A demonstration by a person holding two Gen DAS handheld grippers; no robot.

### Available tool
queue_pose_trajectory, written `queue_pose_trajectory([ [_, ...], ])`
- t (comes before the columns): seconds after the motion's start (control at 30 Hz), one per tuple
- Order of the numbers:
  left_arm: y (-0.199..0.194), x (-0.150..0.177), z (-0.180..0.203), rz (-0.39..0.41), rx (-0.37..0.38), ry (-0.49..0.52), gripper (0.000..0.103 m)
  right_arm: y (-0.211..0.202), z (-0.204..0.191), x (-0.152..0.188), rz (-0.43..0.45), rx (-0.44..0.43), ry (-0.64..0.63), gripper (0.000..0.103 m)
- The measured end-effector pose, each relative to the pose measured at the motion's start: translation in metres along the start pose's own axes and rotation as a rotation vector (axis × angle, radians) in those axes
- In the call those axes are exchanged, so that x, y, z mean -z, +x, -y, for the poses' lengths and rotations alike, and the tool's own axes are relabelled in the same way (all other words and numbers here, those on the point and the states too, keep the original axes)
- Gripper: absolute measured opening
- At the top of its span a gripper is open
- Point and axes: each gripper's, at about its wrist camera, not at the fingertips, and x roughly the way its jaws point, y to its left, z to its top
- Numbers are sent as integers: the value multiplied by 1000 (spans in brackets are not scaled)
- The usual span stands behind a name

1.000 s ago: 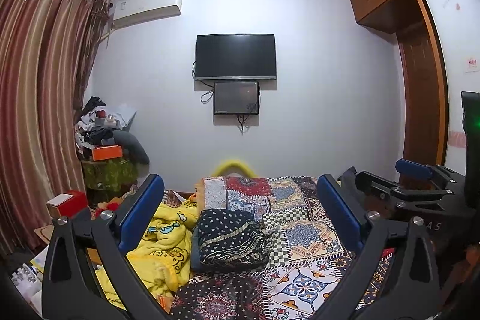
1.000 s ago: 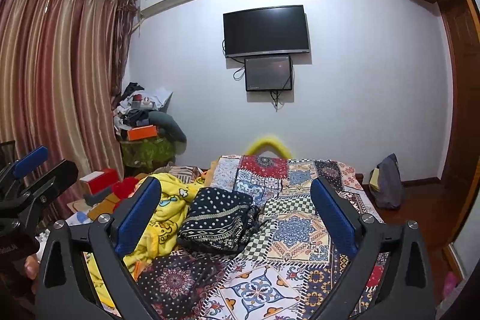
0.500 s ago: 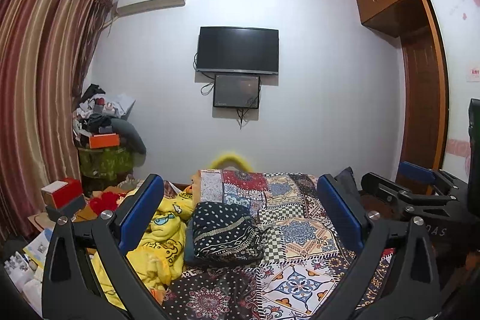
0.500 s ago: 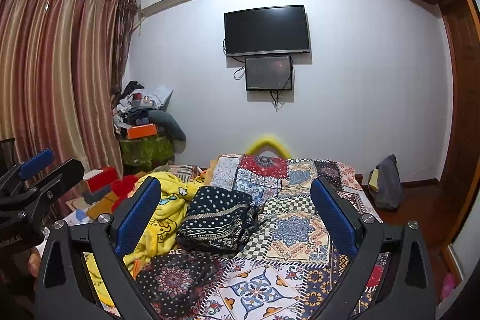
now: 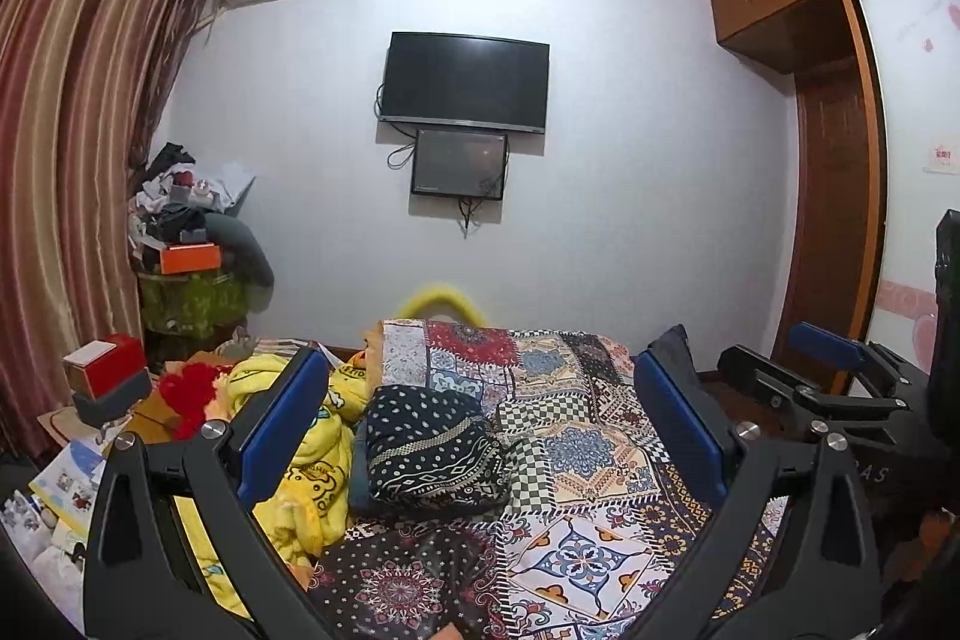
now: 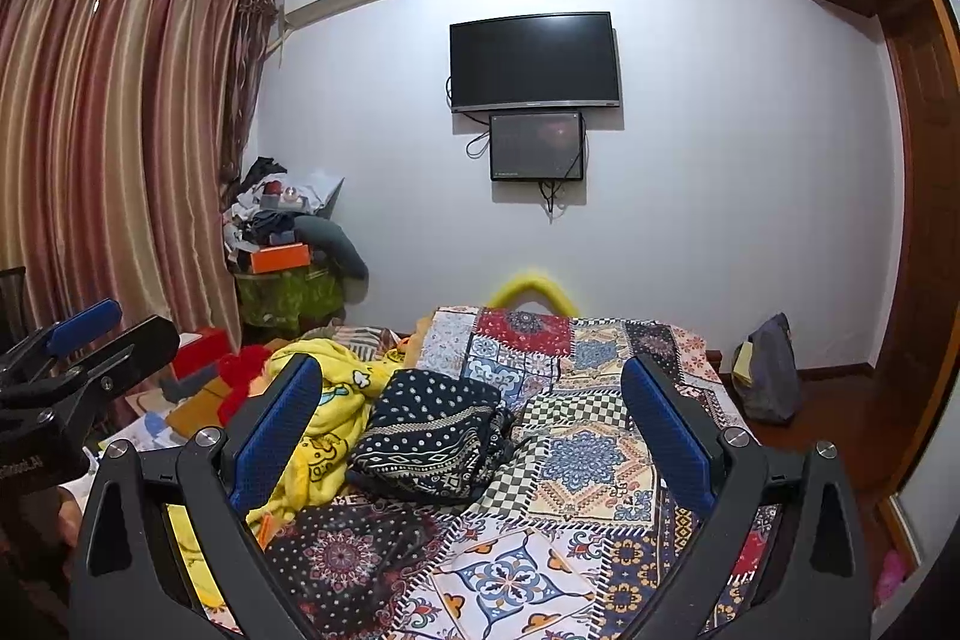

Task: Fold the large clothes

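Observation:
A dark patterned garment [image 5: 429, 451] lies folded on the patchwork bed cover [image 5: 576, 430]; it also shows in the right wrist view [image 6: 432, 433]. A yellow cartoon-print blanket [image 5: 312, 454] lies crumpled to its left, also in the right wrist view [image 6: 333, 412]. My left gripper [image 5: 480, 412] is open and empty, held above the bed, short of the garment. My right gripper [image 6: 471, 409] is open and empty, likewise above the bed. Each gripper shows in the other's view: the right gripper in the left wrist view [image 5: 828, 376], the left gripper in the right wrist view [image 6: 72, 346].
A TV [image 5: 465, 82] and a small screen hang on the far wall. A cluttered green stand [image 5: 192, 292] and curtains [image 5: 72, 160] are at left. A red box [image 5: 105, 364] and papers lie left of the bed. A wardrobe [image 5: 834, 232] stands at right, a dark bag [image 6: 768, 376] on the floor.
The left gripper has tilted up and drawn back a little, so the room sits lower in its view. The right gripper has barely moved. Both stayed open.

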Motion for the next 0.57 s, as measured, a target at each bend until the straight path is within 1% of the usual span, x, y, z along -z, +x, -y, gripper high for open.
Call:
queue_pose_trajectory([
  [0.33, -1, 3, 7, -1, -1, 29, 102, -1, 3, -2, 4, -5, 21, 99],
  [0.43, -1, 4, 6, -2, 12, 18, 102, -1, 2, -2, 4, -6, 21, 99],
  [0.57, -1, 4, 3, -8, 11, 8, 102, -2, 2, -2, 6, -3, 18, 99],
])
